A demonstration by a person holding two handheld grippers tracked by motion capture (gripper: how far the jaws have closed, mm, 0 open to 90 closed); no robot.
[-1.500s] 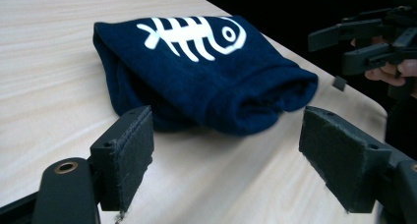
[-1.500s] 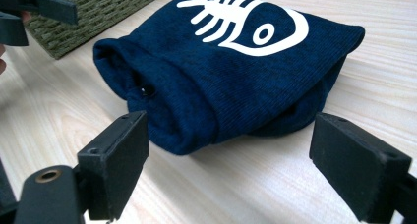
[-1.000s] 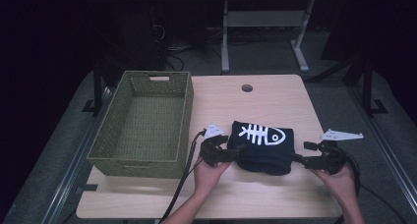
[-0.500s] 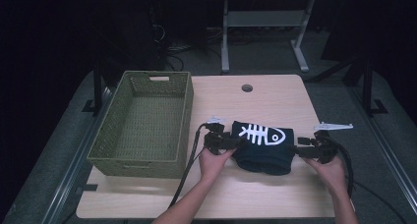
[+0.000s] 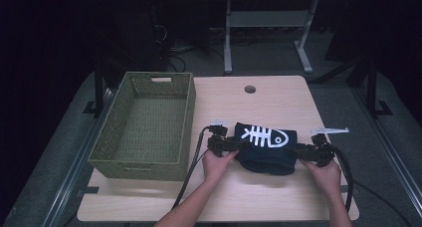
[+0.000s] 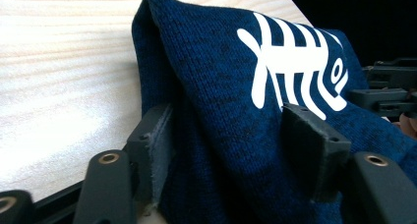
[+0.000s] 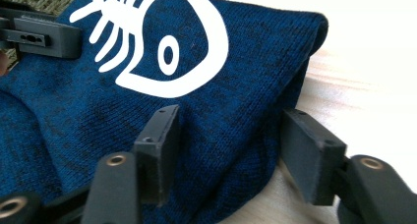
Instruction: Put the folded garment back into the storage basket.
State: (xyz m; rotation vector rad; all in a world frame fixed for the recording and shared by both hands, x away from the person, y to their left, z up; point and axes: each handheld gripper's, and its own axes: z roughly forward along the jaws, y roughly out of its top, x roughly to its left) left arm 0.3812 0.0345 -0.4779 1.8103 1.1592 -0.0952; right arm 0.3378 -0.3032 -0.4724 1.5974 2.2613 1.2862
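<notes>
High view: green basket (image 5: pixel 119 137) beside the folded sweater (image 5: pixel 266 147), both grippers' jaws spread around its ends.

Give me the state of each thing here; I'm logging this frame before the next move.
Folded garment: navy, fish-bone print up, lying on the table, a gripper at each end.
Left gripper: jaws open, astride the garment's edge.
Right gripper: jaws open, astride the opposite edge.
Basket: upright, empty, left of the garment.

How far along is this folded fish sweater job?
Done: the navy sweater lies folded on the table. In hand: the left gripper and right gripper straddle its ends, jaws open. Left, probably: gripping it and moving it into the green basket.
</notes>
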